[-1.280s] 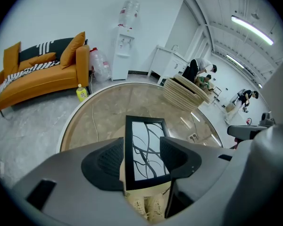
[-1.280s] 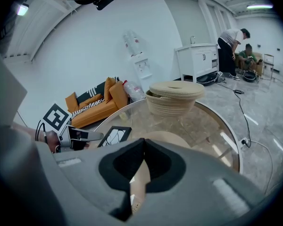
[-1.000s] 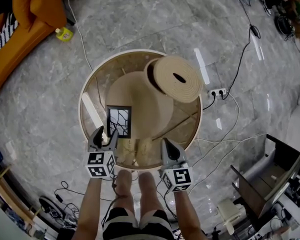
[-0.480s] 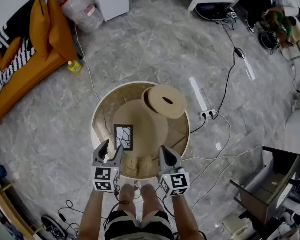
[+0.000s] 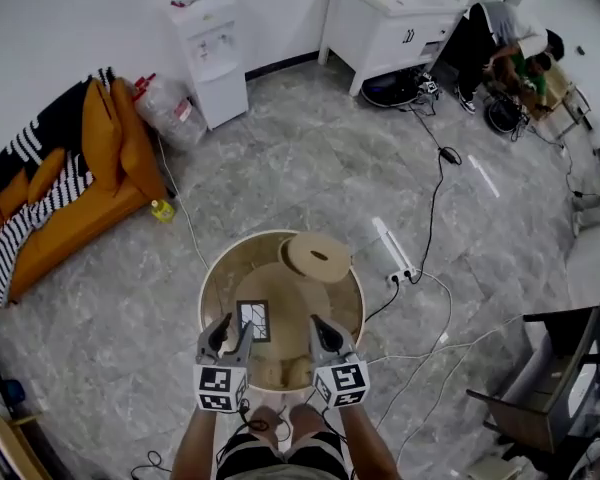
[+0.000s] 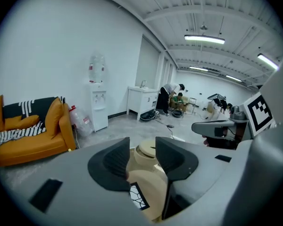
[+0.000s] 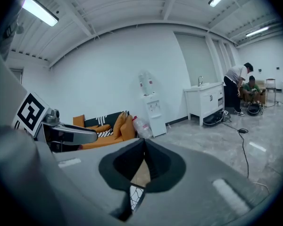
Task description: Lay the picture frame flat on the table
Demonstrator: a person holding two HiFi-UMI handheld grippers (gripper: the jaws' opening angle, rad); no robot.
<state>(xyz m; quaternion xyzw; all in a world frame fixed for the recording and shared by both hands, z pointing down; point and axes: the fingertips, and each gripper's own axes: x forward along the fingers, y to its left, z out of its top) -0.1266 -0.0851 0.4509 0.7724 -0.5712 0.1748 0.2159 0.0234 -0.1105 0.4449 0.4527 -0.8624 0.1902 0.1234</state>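
Observation:
The picture frame (image 5: 253,320), dark-edged with a white, black-lined picture, lies flat on the round table (image 5: 218,273) far below; it also shows under the jaws as the frame (image 6: 139,197) and the frame (image 7: 134,197). My left gripper (image 5: 232,333) hangs high above the table's near edge. Its jaws have just been closing, stand apart, and hold nothing between them (image 6: 142,147). My right gripper (image 5: 318,326) hovers beside it, its tips meeting, empty (image 7: 144,142).
A beige cloth (image 5: 285,303) and a round beige disc with a slot (image 5: 318,255) lie on the table. On the floor run cables and a power strip (image 5: 392,248). An orange sofa (image 5: 75,193), water dispenser (image 5: 212,53) and white cabinet (image 5: 390,23) stand farther off.
Both grippers have risen well above the table, which now looks much smaller in the head view. The left jaws stand narrower than before. The frame stays flat in place.

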